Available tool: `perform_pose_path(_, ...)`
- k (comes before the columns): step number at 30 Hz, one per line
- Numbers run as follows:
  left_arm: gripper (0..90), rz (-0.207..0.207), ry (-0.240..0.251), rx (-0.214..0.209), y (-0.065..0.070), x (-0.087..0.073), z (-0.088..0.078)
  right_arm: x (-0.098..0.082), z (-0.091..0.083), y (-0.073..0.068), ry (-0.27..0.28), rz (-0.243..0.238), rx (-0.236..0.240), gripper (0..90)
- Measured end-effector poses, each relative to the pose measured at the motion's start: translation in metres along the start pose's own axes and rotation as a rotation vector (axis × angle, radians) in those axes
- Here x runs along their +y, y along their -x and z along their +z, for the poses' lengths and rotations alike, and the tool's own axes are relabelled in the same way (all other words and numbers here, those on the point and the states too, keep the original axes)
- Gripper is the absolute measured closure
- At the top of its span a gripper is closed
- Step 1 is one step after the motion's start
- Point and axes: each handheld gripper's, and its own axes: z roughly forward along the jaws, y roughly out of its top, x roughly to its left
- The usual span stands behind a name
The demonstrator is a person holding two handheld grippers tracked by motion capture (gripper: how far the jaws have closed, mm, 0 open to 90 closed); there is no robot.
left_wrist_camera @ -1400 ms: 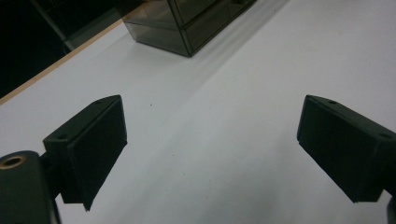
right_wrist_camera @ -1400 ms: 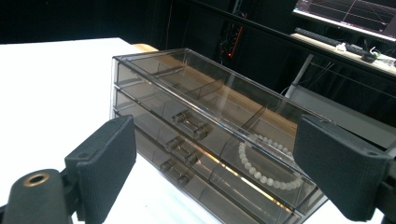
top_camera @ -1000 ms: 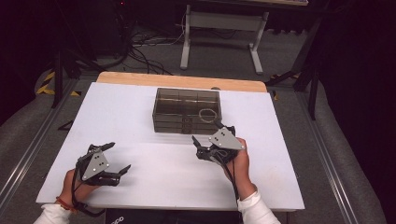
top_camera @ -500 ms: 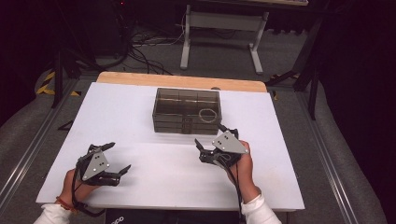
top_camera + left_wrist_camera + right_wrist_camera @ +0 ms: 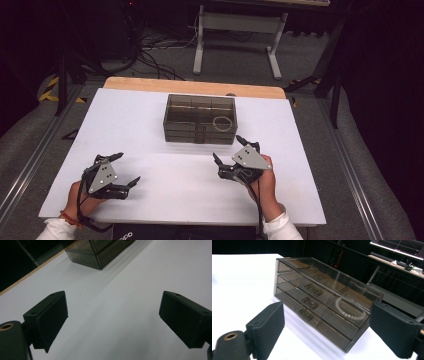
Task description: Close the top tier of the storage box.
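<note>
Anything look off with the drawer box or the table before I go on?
Nothing stands out. The smoky drawer box sits square on the white table with all three drawers shut, and the white bead bracelet lies inside at its right end. Both the left gripper and the right gripper are open and hold nothing.

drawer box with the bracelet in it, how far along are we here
Done: the white bead bracelet lies inside the smoky drawer box, and all three drawers look shut. In hand: nothing. The right claw hovers open just in front of the box; the left claw is open over bare table. Left: whatever comes next with the drawers; no handle is gripped yet.
</note>
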Motion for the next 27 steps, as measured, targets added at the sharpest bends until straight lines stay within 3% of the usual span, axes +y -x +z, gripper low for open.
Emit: perform_pose_path(27,9.2,0.003,0.001,-0.004,0.0,0.0,0.001,-0.035,-0.021,0.006,-0.007,-0.016,0.017,13.1)
